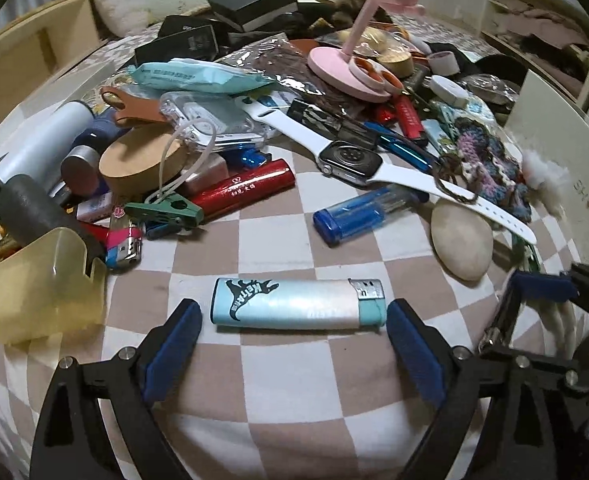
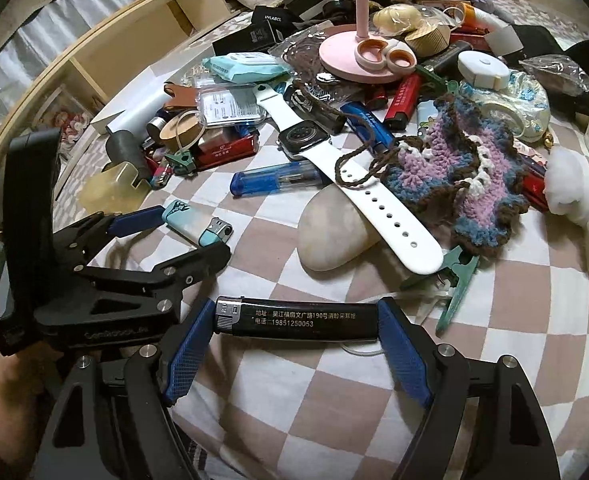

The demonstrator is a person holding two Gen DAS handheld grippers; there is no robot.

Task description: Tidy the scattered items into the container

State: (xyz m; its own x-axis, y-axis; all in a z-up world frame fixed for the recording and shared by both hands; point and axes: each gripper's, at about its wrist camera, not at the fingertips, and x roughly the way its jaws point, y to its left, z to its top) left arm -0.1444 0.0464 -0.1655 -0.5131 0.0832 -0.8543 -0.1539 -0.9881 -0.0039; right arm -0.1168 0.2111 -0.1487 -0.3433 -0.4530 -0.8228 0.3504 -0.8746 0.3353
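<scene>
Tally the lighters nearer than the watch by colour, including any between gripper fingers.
Light blue: 1, the dinosaur lighter, loose between the open fingers of the left gripper
Black: 1, the black lighter, clamped end to end in the right gripper
Translucent blue: 1, the see-through lighter
Total: 3

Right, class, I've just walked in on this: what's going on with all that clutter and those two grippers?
A person is tidying clutter on a checkered cloth with two handheld grippers. The left gripper is open around a light blue dinosaur-print lighter, its pads not touching it. The right gripper is clamped end to end on a black lighter. No container is clearly in view.
</scene>
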